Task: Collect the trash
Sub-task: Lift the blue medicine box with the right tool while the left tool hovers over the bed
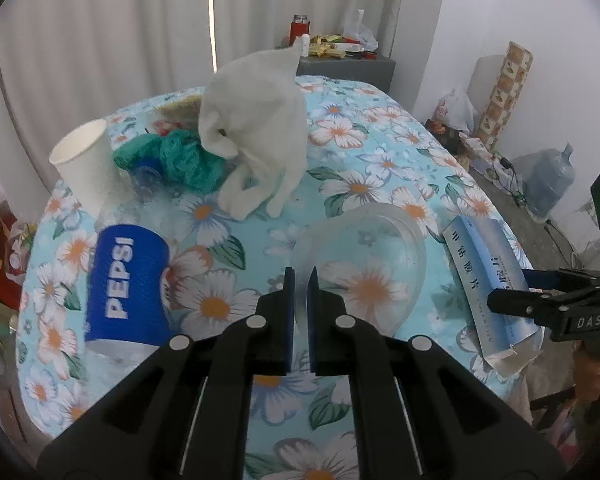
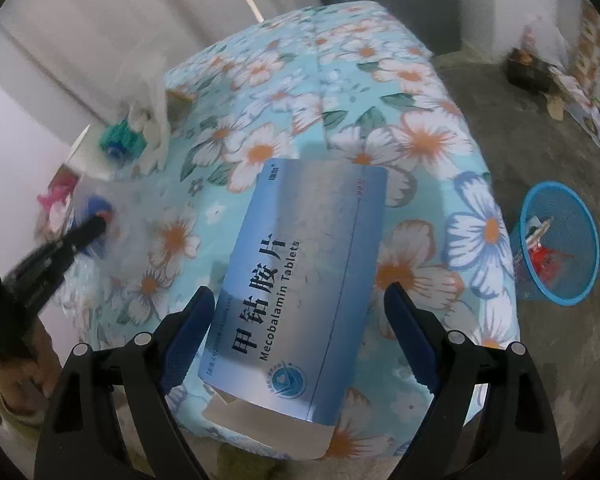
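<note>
Right wrist view shows my right hand-held gripper [image 2: 298,320] spread wide, its two blue pads standing either side of the tablet box [image 2: 300,280] without pressing on it, so it holds nothing yet; the near end of the box sits between the fingers with a gap on each side. The box lies flat on the floral desk [image 2: 400,92] at the near edge, its opened flap hanging just past that edge towards me, which I judge makes it easy to pinch across its width from here. Beyond the box and to its right, on the floor well apart from the desk, stands the blue mesh bin [image 2: 556,248] with some scraps already in it; that is where I reckon the box belongs. Left of the box, my left hand-held gripper [image 1: 301,280] hovers with its jaws drawn almost together, only a narrow slit between them and nothing caught in it, over the rim of a clear plastic bowl [image 1: 364,268]. Further left of the box lie a Pepsi bottle [image 1: 128,284] on its side, a paper cup [image 1: 86,164], a green crumpled wad [image 1: 180,158] and a white tissue heap [image 1: 260,128], all waiting on the cloth.
</note>
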### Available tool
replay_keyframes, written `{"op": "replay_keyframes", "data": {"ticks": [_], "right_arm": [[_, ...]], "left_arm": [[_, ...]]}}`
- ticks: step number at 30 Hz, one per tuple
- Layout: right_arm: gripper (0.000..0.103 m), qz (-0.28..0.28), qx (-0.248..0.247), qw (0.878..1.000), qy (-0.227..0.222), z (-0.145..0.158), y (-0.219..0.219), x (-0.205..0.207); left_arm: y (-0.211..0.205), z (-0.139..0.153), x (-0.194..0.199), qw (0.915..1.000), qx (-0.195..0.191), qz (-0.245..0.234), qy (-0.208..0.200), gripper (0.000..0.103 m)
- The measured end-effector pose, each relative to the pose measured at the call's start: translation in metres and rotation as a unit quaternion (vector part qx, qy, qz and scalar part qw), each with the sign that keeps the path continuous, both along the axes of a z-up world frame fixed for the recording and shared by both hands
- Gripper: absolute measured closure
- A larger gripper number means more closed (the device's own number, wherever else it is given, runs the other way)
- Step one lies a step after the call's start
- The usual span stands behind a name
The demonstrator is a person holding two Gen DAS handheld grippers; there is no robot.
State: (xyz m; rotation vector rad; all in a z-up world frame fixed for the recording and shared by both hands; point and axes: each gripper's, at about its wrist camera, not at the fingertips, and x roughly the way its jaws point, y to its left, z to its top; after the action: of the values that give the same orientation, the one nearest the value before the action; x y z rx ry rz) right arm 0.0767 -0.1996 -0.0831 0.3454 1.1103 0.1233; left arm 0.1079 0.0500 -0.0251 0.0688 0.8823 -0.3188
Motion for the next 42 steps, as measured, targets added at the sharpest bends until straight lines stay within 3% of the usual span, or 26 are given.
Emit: {"op": "replay_keyframes", "data": {"ticks": [12,22,27,34,42], "right_arm": [[0.013,-0.080,-0.020,0.996,-0.024,0.008,0.001,-0.014],[0.013,-0.069,-0.094,0.993,-0.026,0.002,0.027,-0.010],[0.014,-0.072,-0.087,0.993,-0.027,0.002,0.023,-0.012],[0.029,-0.074,-0.051,0.996,-0.022,0.000,0.018,-0.012],[0.031,-0.079,-0.037,0.996,-0.029,0.002,0.015,-0.015]], "left_arm": [[-0.020,-0.006,0.005,0.9999,0.005,-0.013,-0.001,0.099],[-0.021,-0.005,0.006,0.9999,0.003,-0.012,-0.004,0.099],[-0.022,-0.004,0.007,0.9999,0.004,-0.012,-0.006,0.099],[-0.023,-0.003,0.006,0.9999,0.007,-0.012,-0.008,0.099],[-0.023,0.000,0.008,0.9997,0.013,-0.010,-0.016,0.099]]}}
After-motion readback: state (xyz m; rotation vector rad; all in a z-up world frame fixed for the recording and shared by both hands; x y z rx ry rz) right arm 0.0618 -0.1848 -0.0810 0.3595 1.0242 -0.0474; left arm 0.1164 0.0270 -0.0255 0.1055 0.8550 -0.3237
